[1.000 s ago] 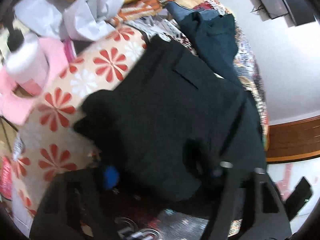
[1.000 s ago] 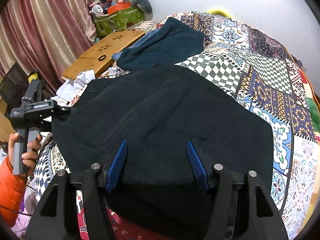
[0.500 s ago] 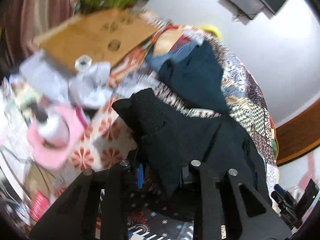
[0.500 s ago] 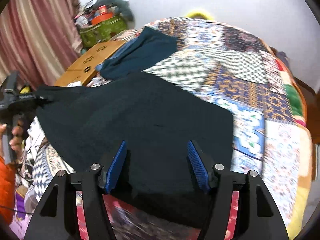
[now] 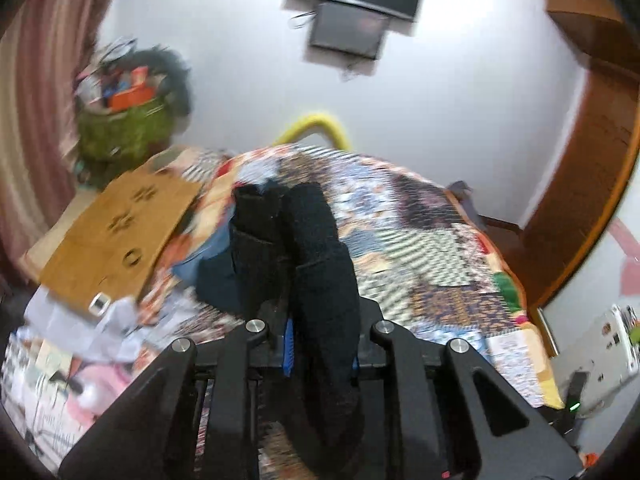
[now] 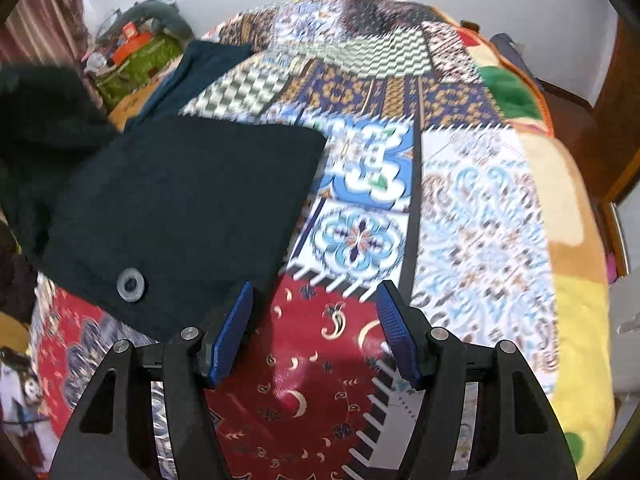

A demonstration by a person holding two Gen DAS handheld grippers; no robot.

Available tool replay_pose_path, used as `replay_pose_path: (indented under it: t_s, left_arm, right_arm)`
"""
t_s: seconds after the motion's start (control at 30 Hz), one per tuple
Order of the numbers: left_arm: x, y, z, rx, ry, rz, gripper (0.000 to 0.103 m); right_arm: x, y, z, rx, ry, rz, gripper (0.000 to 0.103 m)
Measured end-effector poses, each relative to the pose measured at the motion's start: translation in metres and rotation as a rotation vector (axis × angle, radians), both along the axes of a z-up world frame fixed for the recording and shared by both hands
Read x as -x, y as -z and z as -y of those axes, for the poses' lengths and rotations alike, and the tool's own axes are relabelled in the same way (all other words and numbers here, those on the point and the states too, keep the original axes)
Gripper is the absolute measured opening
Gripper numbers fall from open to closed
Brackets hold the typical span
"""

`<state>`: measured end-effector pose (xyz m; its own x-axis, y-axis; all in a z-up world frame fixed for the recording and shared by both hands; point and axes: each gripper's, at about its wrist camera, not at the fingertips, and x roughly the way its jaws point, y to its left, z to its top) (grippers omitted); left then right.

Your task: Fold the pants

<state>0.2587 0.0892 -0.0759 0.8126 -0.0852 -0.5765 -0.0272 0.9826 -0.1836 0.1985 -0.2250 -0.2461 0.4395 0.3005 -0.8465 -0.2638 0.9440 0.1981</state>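
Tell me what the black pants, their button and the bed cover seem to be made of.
Black pants: apparently a soft matte knit or fleece; the part held up in the left gripper looks fuzzy and bunches softly. Button: probably grey plastic, smooth disc with a raised rim. Bed cover: printed woven fabric, likely cotton, flat patchwork pattern without sheen, though motion blur hides the weave.

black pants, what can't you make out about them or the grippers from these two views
- Left wrist view: black pants bunched in the left gripper cover its fingertips and the bed beyond.
- Right wrist view: the pants run off the left edge; the right gripper is open and empty.
- Motion blur smears the quilt pattern.
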Motion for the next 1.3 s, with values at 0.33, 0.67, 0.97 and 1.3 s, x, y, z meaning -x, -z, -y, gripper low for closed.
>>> replay_pose_path:
  t_s: [0.33,0.67,0.97,1.3]
  left_arm:
    - [-0.029,-0.011,0.123,-0.001,0.252,0.008,0.017]
    - [-0.031,0.059,0.21,-0.048,0.457,-0.195,0.017]
    - [-0.015,0.099,0.232,-0.088,0.555,-0.349,0.024]
    - [-0.003,0.095,0.229,-0.169,0.587,-0.361,0.078]
  right_arm:
    - [0.002,0.006,0.002,-0.018,-0.031,0.021,0.06]
    - [0.003,0.007,0.005,-0.051,-0.028,0.019,0.06]
    - [0.006,0.006,0.006,-0.06,-0.022,0.02,0.06]
    - [0.008,0.006,0.008,-0.076,-0.007,0.018,0.06]
